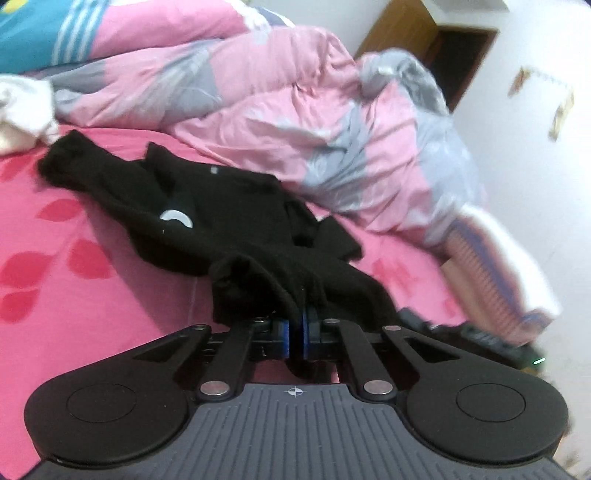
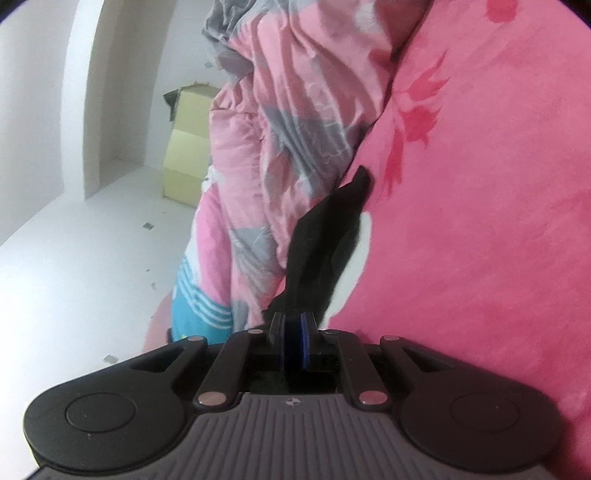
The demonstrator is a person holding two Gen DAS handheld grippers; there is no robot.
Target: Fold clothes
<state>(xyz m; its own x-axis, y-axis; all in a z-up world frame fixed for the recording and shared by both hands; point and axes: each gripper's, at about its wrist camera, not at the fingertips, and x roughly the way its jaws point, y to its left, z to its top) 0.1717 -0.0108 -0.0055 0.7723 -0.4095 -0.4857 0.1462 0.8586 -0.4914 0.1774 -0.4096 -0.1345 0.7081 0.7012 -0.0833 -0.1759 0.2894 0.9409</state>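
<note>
Fingers of the left gripper (image 1: 295, 325) are pressed together on a fold of the one black garment (image 1: 207, 214), which spreads ahead of them over the pink bedsheet (image 1: 74, 236). The right gripper (image 2: 293, 332) likewise pinches black cloth; blur hides which part. One pink-grey quilt (image 1: 295, 110) lies beyond, one cardboard box (image 2: 188, 147) half hidden behind it.

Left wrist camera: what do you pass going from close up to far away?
Left gripper → black garment with a white logo → crumpled pink and grey quilt → brown wooden door frame.
</note>
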